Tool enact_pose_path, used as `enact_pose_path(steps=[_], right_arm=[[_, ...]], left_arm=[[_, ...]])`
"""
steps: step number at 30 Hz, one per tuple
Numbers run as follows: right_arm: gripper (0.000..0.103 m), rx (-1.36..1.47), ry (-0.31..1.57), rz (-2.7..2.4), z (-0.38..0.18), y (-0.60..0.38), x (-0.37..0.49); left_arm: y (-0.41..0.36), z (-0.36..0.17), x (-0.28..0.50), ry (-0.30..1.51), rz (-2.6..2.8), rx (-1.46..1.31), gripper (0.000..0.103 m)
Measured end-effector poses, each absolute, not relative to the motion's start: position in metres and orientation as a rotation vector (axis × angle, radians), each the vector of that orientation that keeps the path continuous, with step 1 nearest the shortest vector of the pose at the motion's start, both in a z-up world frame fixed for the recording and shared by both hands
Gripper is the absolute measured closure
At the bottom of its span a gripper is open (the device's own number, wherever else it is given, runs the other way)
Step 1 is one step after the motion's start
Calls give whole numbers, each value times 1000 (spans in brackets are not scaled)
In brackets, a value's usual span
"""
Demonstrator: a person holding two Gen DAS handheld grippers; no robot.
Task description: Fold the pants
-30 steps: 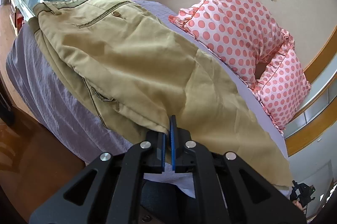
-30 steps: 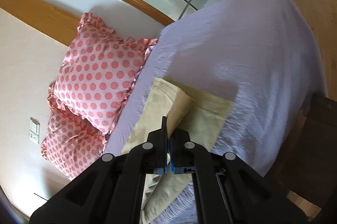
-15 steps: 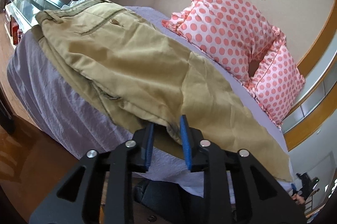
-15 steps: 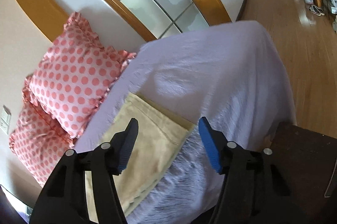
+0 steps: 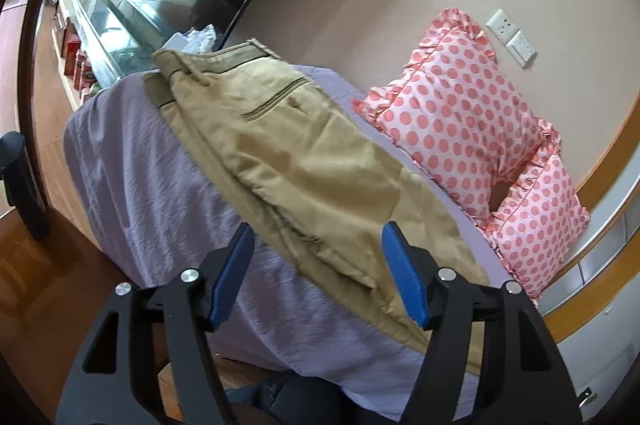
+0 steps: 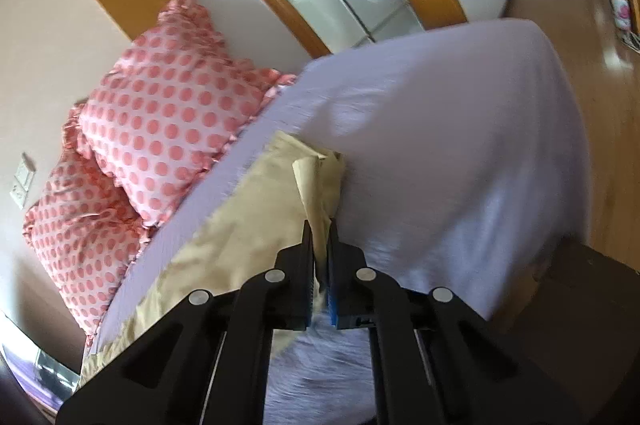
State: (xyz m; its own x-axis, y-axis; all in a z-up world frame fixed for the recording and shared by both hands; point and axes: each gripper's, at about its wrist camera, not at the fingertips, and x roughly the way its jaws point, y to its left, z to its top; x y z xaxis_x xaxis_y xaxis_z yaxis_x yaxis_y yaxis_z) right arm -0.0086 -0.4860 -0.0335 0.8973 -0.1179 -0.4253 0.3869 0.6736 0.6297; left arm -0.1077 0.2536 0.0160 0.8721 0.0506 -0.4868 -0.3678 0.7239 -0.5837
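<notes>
Tan pants (image 5: 304,161) lie lengthwise on a bed with a lavender sheet (image 5: 152,185), folded leg over leg, waistband at the far left end. My left gripper (image 5: 318,265) is open and empty, its blue pads either side of the pants' near edge at mid-leg, a little off the cloth. In the right wrist view the hem end of the pants (image 6: 256,225) lies on the sheet (image 6: 460,153). My right gripper (image 6: 319,237) is shut on the pants' hem, which stands up in a fold between its fingers.
Two pink polka-dot pillows (image 5: 460,105) lean on the wall behind the pants, also in the right wrist view (image 6: 160,121). A TV and glass cabinet (image 5: 116,21) stand past the waistband end. Wooden floor (image 6: 600,65) lies beyond the bed's right end.
My left gripper let go of the pants' edge, opened wide and drew back. My right gripper opened half a second ago, then shut again on the hem end.
</notes>
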Motion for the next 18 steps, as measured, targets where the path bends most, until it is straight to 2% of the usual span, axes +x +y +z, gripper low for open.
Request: enact_pose_path(steps=[4, 8, 11, 16, 17, 18], right_arm=[[98, 669, 290, -67, 22, -431, 9], [98, 506, 315, 320, 65, -313, 46], [98, 366, 409, 567, 61, -220, 59], [95, -90, 624, 783, 6, -72, 38], [81, -144, 641, 795, -1, -60, 31], [58, -164, 639, 795, -3, -57, 25]], left_arm=[[259, 9, -113, 472, 265, -744, 34], [254, 6, -114, 484, 265, -737, 29], [250, 5, -115, 481, 242, -731, 24], [249, 3, -116, 487, 209, -720, 20], [251, 2, -116, 489, 202, -719, 20], [252, 2, -116, 490, 198, -718, 19]])
